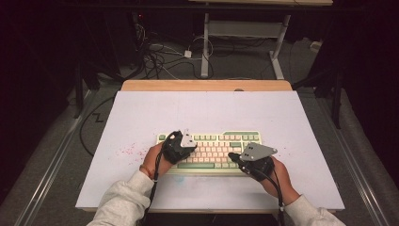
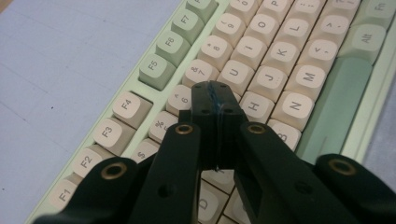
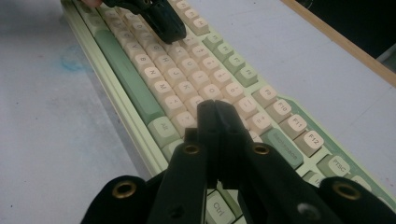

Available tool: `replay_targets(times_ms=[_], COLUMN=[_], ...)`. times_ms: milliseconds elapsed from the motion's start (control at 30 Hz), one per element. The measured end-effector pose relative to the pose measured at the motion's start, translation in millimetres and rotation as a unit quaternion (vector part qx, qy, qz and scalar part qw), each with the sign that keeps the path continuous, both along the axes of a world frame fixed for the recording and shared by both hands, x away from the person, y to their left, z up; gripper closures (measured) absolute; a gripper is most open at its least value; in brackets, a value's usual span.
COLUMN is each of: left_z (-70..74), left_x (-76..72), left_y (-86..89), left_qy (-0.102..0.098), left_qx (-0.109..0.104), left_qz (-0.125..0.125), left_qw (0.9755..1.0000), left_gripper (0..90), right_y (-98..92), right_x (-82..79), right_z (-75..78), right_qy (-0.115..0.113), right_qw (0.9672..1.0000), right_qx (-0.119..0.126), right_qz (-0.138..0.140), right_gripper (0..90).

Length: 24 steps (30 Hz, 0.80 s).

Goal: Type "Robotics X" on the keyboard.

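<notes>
The pale worktop carries a green-and-cream keyboard near the middle of its near edge, squared to the person — placed, I judge, for typing. The left gripper hovers over the 6 and Y keys, fingers together, gripping nothing. The right gripper sits over the keyboard's right end — fingers likewise pressed together, empty, probably for poking single keys.

The left gripper hides the keys beneath it, and the keyboard runs off every edge.
</notes>
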<state>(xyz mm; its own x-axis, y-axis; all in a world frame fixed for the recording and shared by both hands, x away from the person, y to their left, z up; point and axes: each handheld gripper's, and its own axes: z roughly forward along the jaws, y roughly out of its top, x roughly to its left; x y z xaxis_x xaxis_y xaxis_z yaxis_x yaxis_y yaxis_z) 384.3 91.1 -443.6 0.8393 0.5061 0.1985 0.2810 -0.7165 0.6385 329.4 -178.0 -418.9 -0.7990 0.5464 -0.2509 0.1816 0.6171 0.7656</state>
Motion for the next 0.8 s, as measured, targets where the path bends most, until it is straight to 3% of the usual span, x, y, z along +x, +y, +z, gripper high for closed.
replay_targets(times_ms=[200, 500, 800], left_z=[2.3, 9.6, 13.9], left_x=[-2.2, -6.2, -12.8], left_y=[1.4, 10.3, 15.1], left_qy=[-0.007, -0.024, -0.036], left_qx=[-0.003, -0.028, -0.033], left_qz=[-0.001, 0.011, 0.010], left_qw=[1.0000, 0.9992, 0.9988], left_gripper=[87.6, 87.5, 87.5], right_y=[-0.3, -2.2, -2.5], right_x=[-0.2, 0.4, 0.8], right_z=[0.7, 2.0, 2.1], right_qy=[-0.001, -0.004, -0.006], right_qw=[1.0000, 1.0000, 1.0000], right_qx=[0.000, 0.004, 0.004], right_qz=[0.001, -0.003, -0.003], right_gripper=[90.0, 90.0, 90.0])
